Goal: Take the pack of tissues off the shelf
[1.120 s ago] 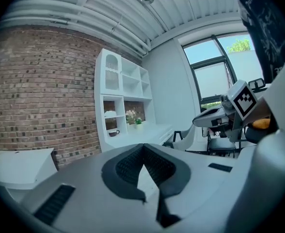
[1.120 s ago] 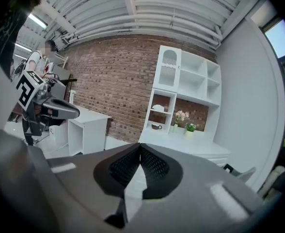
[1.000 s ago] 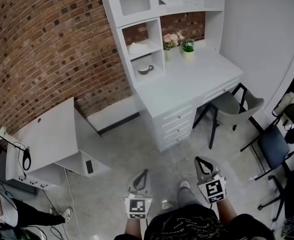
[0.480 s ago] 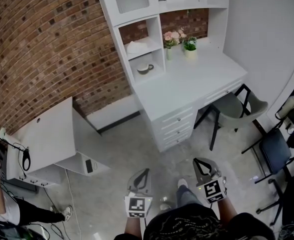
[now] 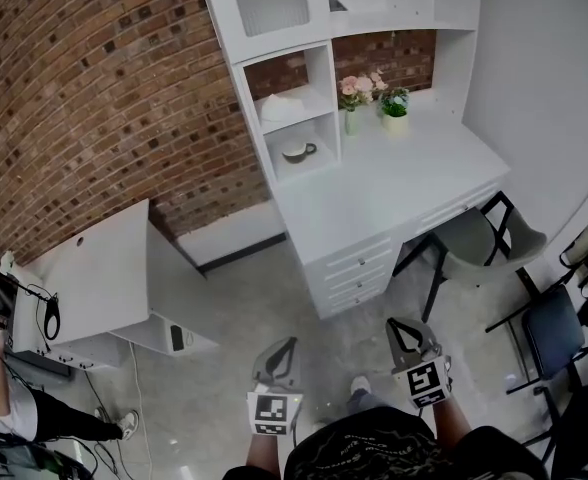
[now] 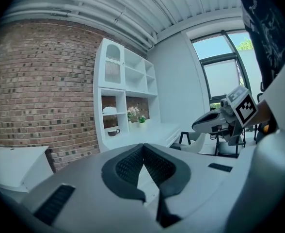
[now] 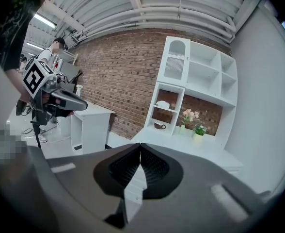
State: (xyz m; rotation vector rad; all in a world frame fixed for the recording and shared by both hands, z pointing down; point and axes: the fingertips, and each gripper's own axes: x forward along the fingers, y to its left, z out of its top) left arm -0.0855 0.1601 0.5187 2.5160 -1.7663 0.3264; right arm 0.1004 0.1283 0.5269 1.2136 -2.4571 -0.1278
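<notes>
The pack of tissues is a white bundle on the upper open shelf of the white desk unit, with a dark cup on the shelf below it. Both grippers hang over the floor well short of the desk, side by side and pointing at it. My left gripper is shut with nothing in it, and so is my right gripper. In the left gripper view the tissue pack is far beyond the closed left gripper. In the right gripper view the tissue pack is far beyond the closed right gripper.
Flowers in a vase and a small green plant stand at the back of the desktop. A grey chair is pushed under the desk at the right. A white cabinet stands at the left, and a black chair at the far right.
The desk and shelf unit have shifted right and lower in the head view as the person walks toward them. Both grippers came along, side by side and still shut.
</notes>
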